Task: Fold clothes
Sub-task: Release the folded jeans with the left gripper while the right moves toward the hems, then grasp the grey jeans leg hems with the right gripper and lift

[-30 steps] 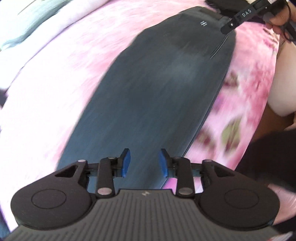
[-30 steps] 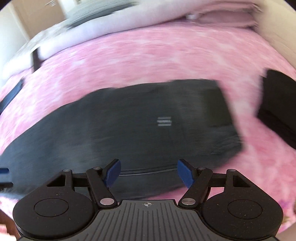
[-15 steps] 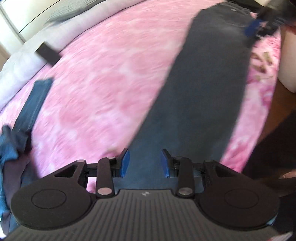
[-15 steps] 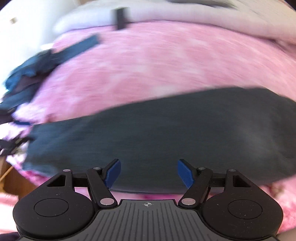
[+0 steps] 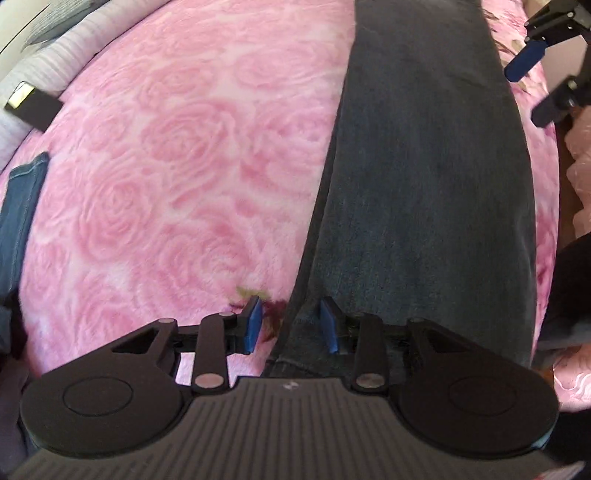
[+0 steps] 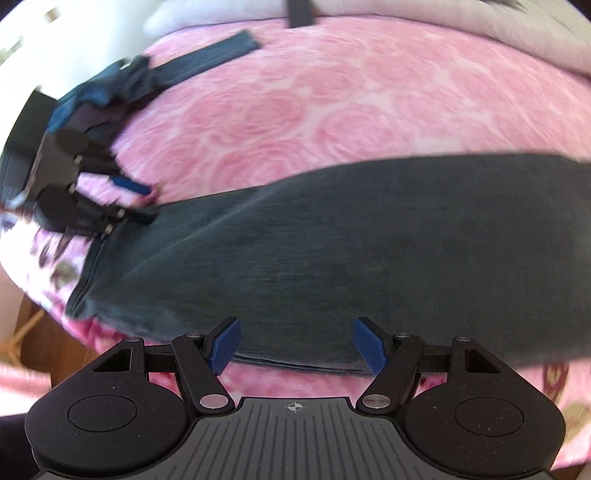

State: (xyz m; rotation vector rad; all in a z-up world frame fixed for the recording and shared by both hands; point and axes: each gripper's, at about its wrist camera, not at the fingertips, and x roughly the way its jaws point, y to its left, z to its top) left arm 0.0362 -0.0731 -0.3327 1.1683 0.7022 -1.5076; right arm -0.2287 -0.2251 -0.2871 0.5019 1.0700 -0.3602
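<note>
Dark grey jeans (image 5: 424, 166) lie flat, folded lengthwise, on a pink rose-patterned blanket (image 5: 166, 166). My left gripper (image 5: 291, 325) is open and straddles the jeans' left edge near the leg hem. In the right wrist view the jeans (image 6: 351, 251) stretch across the bed, and my right gripper (image 6: 295, 345) is open and empty over their near edge. The left gripper (image 6: 136, 203) shows there at the hem corner. The right gripper (image 5: 532, 81) shows at the top right of the left wrist view.
A pile of blue denim clothes (image 6: 99, 99) lies at the bed's far left, also seen in the left wrist view (image 5: 22, 206). A white pillow or quilt (image 6: 443, 18) runs along the far side. A dark flat object (image 5: 31, 107) rests by it. The bed edge drops to a wooden floor (image 6: 44, 332).
Both grippers have swept along the jeans from the waistband end toward the leg hem. The left gripper now sits at the hem's edge. Both stayed open.
</note>
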